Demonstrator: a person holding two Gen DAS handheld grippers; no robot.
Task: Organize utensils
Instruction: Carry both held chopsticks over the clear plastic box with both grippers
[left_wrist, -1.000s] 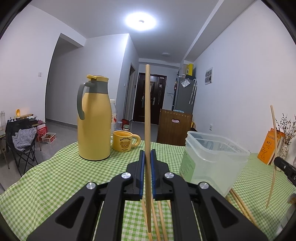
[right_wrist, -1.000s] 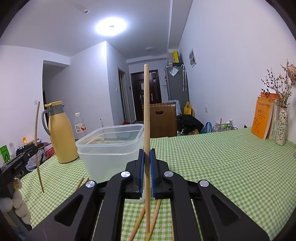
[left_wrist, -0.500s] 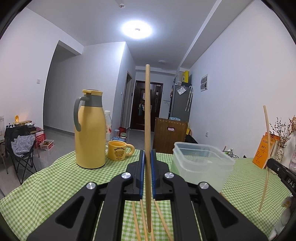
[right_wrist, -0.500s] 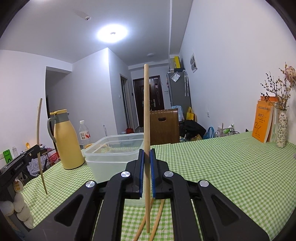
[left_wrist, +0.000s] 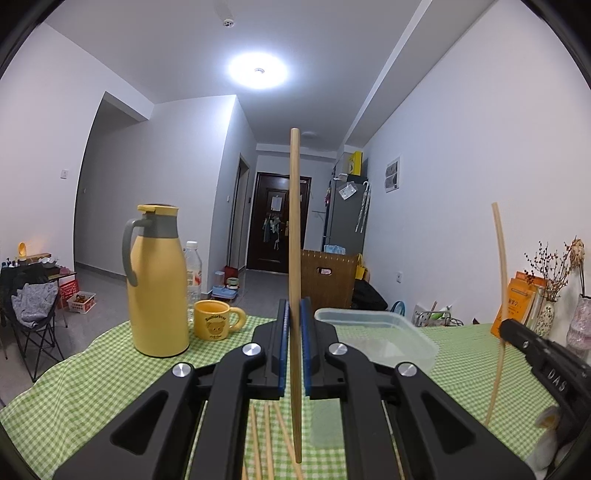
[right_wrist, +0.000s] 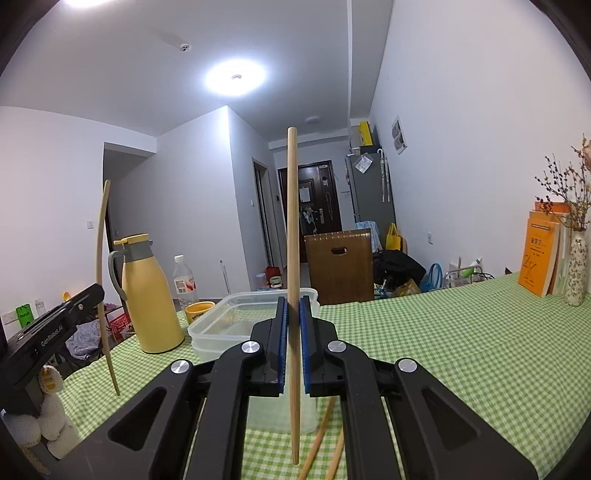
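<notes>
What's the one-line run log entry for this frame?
left hand-held gripper: shut on chopstick | right hand-held gripper: shut on chopstick | both upright | clear plastic container: ahead | loose chopsticks: on tablecloth

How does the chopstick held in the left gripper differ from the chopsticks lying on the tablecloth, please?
The chopstick in the left gripper stands upright, pinched between its blue pads; the loose chopsticks lie flat on the green checked tablecloth. The held chopstick hangs clear of the cloth at its lower tip, while the loose ones rest on it. The held one is single; the loose ones form a small group. All look like plain light wood.
</notes>
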